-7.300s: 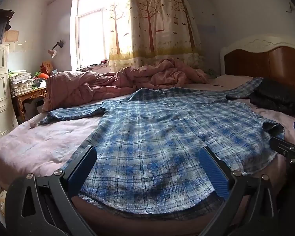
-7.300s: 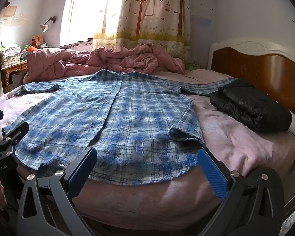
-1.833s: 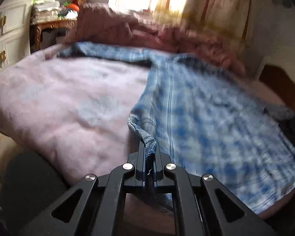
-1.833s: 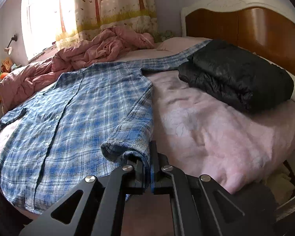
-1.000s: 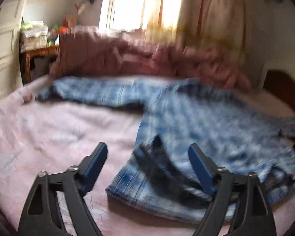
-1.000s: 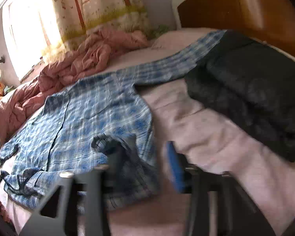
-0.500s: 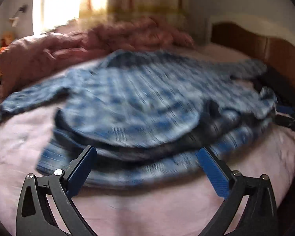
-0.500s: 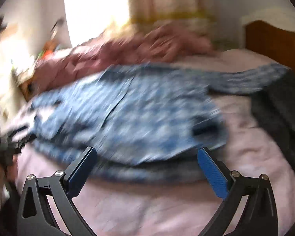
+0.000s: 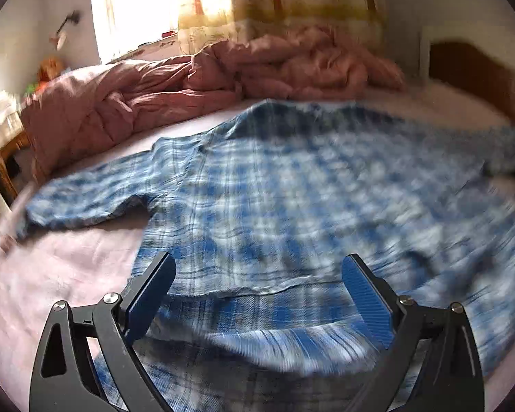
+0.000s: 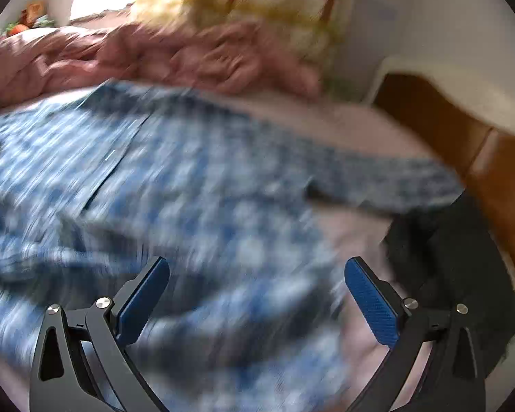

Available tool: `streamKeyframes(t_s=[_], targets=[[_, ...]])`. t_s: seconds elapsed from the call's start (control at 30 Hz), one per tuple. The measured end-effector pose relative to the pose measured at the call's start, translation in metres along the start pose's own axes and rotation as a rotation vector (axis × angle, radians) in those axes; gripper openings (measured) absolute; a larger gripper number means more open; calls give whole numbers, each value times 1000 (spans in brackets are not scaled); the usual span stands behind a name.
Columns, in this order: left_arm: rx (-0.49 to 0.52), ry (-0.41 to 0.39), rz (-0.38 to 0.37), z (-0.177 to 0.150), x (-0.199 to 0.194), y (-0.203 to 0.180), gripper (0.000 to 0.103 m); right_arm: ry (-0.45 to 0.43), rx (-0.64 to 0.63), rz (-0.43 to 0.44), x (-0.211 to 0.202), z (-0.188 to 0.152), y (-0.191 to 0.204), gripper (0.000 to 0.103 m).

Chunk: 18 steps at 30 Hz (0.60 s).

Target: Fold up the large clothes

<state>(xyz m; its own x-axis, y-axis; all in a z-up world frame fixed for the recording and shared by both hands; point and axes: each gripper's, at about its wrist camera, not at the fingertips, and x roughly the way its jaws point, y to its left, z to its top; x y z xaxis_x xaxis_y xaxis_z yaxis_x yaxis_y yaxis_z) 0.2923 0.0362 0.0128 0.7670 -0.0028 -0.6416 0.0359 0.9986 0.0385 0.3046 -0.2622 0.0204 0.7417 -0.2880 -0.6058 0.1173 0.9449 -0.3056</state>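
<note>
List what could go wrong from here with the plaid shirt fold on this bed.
1. The folded-up hem of the plaid shirt looks uneven and rumpled, so later folds may come out crooked.
2. The right sleeve runs up against the black jacket and could snag or drag it.
3. Both views are blurred, so the next grab may miss its spot.

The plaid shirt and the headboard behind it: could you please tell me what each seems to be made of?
Plaid shirt: soft woven cloth, probably cotton or flannel, matte; it drapes and wrinkles on the bed. Headboard: brown panel with a slight sheen, probably varnished wood or veneer; blur hides any grain.
</note>
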Motion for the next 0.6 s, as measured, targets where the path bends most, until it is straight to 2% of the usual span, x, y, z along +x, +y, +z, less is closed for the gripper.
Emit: streamKeyframes(t_s=[0.07, 0.17, 0.23, 0.33, 0.37, 0.43, 0.53, 0.6], targets=[[-27, -23, -59, -6, -17, 7, 97, -39, 21, 0, -1, 10, -8, 103], [16, -17, -130, -23, -38, -1, 97, -82, 84, 66, -25, 0, -25, 103], [54, 29, -193, -38, -46, -16, 97, -73, 115, 108, -38, -14, -35, 102], [103, 146, -252, -51, -32, -38, 97, -46, 151, 198, -49, -34, -48, 102], [120, 181, -242, -57, -27, -45, 97, -26, 166, 227, -50, -41, -51, 102], [150, 249, -162, -64, -8, -55, 97, 25, 177, 257, -46, -52, -55, 102], [81, 236, -153, -55, 8, -46, 97, 87, 176, 259, -33, -61, -57, 102], [27, 205, -106, -41, 19, -34, 97, 121, 183, 264, -24, -63, -60, 102]])
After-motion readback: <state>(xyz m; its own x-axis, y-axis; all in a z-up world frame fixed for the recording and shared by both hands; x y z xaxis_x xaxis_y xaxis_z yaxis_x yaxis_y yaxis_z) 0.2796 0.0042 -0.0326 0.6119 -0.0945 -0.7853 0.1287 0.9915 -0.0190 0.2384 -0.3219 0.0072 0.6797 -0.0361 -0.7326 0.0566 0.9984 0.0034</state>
